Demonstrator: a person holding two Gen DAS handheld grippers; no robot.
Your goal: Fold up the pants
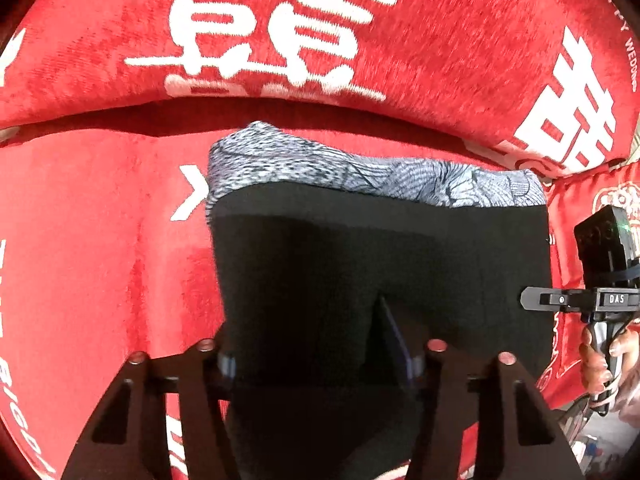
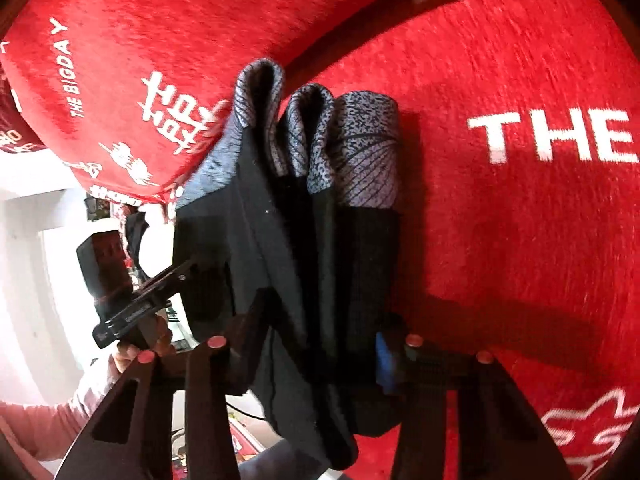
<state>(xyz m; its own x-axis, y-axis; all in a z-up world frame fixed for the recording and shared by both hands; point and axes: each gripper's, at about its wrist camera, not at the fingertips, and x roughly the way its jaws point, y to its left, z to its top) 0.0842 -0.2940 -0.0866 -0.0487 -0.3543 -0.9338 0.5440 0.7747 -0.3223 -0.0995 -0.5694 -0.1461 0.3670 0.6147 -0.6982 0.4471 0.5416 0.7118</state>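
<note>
Both grippers clamped on black pants (image 1: pixel 360 260): left gripper (image 1: pixel 320 360) near edge, right gripper (image 2: pixel 316 344) on the bunched folds, over red cover (image 1: pixel 100 220).

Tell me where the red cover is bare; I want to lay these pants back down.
Bare red cover lies left of the pants, and by the white THE lettering. Crowded: the back cushion close behind the waistband.

Left gripper (image 1: pixel 320 360) and right gripper (image 2: pixel 316 348) both clamp black fabric (pointing steeply downward).
</note>
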